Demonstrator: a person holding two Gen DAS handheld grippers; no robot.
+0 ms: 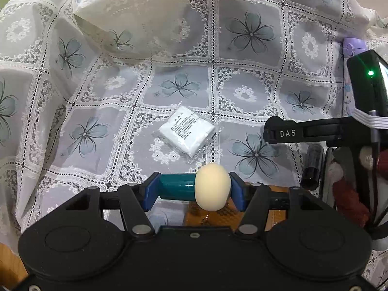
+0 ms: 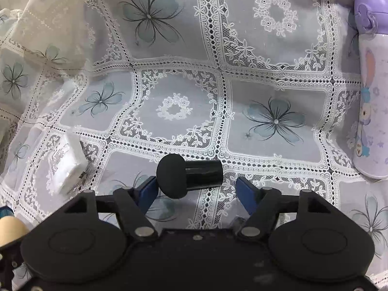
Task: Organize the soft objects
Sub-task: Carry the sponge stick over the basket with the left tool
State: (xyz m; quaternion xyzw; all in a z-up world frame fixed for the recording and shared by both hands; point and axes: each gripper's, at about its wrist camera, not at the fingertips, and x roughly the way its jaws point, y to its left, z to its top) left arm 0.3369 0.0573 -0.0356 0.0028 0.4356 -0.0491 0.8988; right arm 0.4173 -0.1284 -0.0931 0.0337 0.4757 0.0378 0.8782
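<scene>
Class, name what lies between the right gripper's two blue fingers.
In the right wrist view, a black mushroom-shaped sponge puff lies on the lace tablecloth there, fingers apart.

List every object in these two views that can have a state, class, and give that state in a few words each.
Left gripper: shut on the cream-headed sponge applicator.
Right gripper: open, fingers either side of the black sponge applicator.
Black sponge applicator: lying on its side on the cloth.
White packet: sealed, lying flat.
Purple bottle: lid closed, lying on its side.
Lace tablecloth: rumpled at the back.

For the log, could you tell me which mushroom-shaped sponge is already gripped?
The cream-headed sponge with teal handle, clamped in the left gripper; the black sponge lies free.
</scene>
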